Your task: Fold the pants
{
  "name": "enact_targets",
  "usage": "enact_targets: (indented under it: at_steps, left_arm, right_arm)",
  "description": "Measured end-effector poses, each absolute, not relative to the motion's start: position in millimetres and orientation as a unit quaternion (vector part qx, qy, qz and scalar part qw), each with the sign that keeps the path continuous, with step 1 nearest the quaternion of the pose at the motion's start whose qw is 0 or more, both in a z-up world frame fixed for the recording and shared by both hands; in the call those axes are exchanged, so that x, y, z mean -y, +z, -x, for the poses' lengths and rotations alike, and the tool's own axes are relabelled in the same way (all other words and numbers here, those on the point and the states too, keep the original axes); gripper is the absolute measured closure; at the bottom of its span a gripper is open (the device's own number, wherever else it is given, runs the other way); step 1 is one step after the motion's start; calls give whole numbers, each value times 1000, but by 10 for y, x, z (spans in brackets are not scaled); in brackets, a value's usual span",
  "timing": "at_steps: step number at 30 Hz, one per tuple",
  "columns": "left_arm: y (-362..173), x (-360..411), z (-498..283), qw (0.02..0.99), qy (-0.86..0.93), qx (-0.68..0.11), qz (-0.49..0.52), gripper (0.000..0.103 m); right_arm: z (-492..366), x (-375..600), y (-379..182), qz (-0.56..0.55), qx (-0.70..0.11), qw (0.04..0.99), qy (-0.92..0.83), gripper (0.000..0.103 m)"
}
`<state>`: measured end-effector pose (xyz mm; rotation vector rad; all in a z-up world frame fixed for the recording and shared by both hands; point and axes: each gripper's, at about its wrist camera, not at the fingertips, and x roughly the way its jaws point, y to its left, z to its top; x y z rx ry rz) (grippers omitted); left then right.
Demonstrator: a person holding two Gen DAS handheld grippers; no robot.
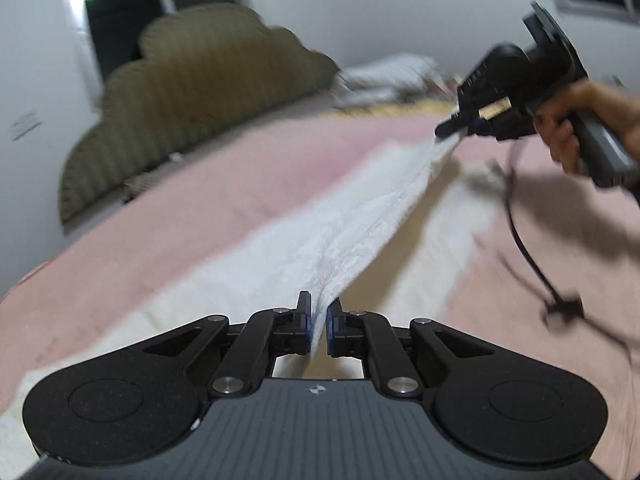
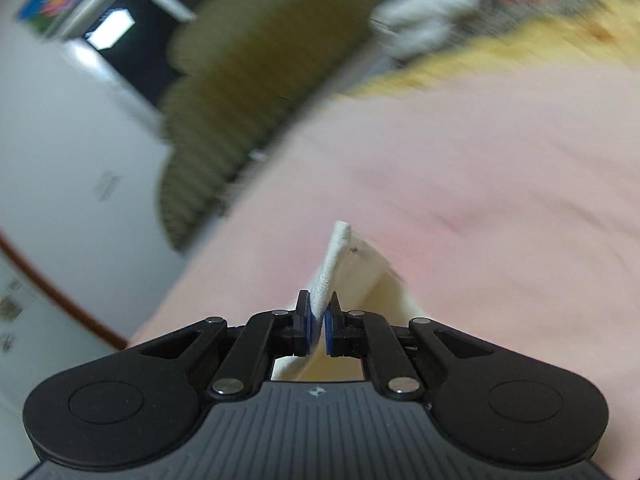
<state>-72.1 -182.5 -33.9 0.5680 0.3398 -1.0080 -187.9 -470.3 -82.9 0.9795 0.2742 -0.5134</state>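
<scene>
Your left gripper [image 1: 319,322] is clamped nearly closed on the edge of the white pants [image 1: 352,220] at bottom centre of its view, and your right gripper [image 2: 319,320] is pinched tight on another edge of the same cloth, with a cream corner sticking up past its pads. From the left wrist the pants run as a raised ridge from bottom centre up to the right gripper at upper right, gripped by your hand [image 1: 568,128], the rest lying flat on the pink bedspread [image 1: 200,200]. Olive scalloped headboard [image 1: 200,92] sits upper left; both views are motion-blurred.
</scene>
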Motion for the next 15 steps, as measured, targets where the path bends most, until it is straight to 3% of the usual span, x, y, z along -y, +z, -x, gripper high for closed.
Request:
enact_targets:
  at_steps: [8, 15]
  left_arm:
    - [-124, 1707, 775, 821, -495, -149, -243, 92]
    - [-549, 1691, 835, 792, -498, -166, -310, 92]
  right_arm:
    - [2197, 4514, -832, -450, -134, 846, -252, 96]
    - [2195, 4683, -1115, -481, -179, 822, -248, 95]
